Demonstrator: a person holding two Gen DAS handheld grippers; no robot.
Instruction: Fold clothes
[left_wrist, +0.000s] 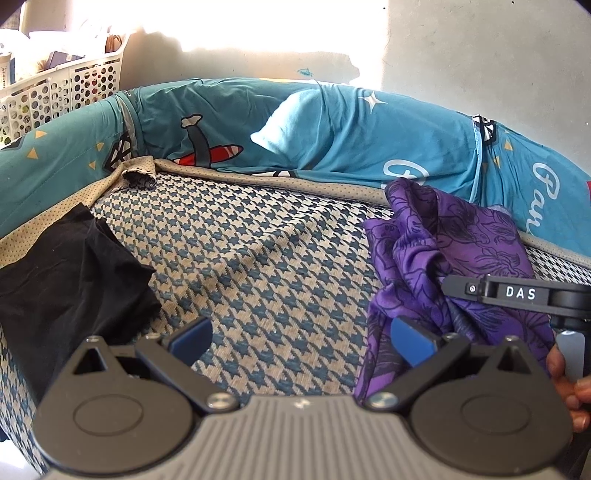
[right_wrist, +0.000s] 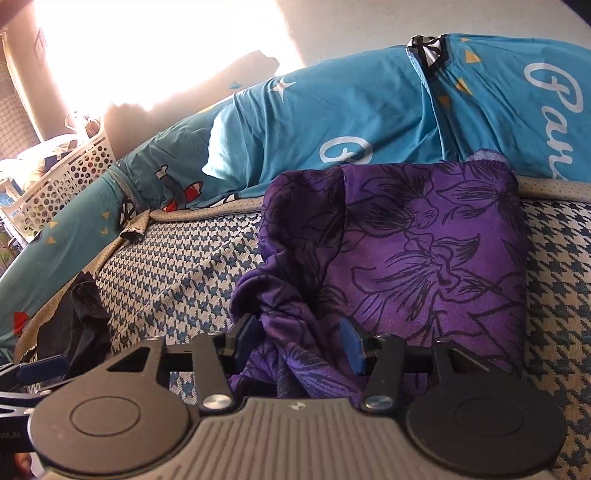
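A purple garment with black flower print (right_wrist: 424, 251) lies partly folded on the houndstooth mat (right_wrist: 184, 266), and it also shows in the left wrist view as the purple garment (left_wrist: 450, 236) on the right. My right gripper (right_wrist: 299, 345) is open at its near edge. A bunched fold of the cloth lies between the blue pads, with a gap on the right side. A crumpled black garment (left_wrist: 70, 266) lies at the left. My left gripper (left_wrist: 301, 343) hovers open over bare mat between the two garments, holding nothing.
Teal bedding with white lettering (left_wrist: 332, 136) is piled along the wall behind the mat (left_wrist: 258, 240). A white perforated basket (left_wrist: 62, 92) full of things stands at the back left. A hand (left_wrist: 565, 380) shows at the right edge.
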